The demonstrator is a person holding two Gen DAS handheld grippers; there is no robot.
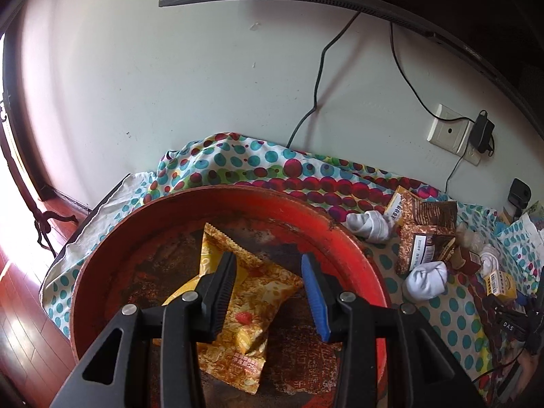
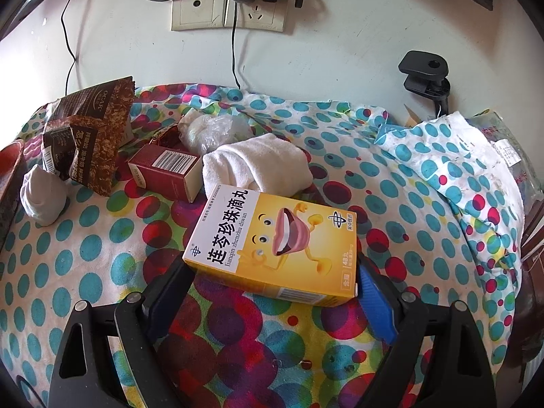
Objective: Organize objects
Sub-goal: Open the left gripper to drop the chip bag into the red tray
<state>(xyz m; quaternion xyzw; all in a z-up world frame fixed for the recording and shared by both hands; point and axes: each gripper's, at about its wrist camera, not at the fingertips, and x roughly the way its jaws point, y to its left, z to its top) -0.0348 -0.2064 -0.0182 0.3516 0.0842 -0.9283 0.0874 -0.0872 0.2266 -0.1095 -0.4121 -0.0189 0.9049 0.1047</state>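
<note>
left wrist: spread left tool point(image 1: 268, 272) above snack packet point(image 1: 244, 309), inside red tray rim point(image 1: 343, 234).

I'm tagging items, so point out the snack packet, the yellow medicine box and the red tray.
snack packet point(image 1: 251, 309): left wrist view, its printed front.
yellow medicine box point(image 2: 272, 248): right wrist view, its top face.
red tray point(image 1: 316, 217): left wrist view, its far rim.

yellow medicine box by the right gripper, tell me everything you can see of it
The yellow medicine box is a flat cardboard carton lying face up and skewed on the dotted cloth. Its top shows black Chinese lettering on a white band, the words lianqin zhenzhu diwan and a cartoon laughing mouth with arms; a barcode sits on the near edge. Its far corner meets a rolled white sock. The right gripper straddles its near end.
</note>
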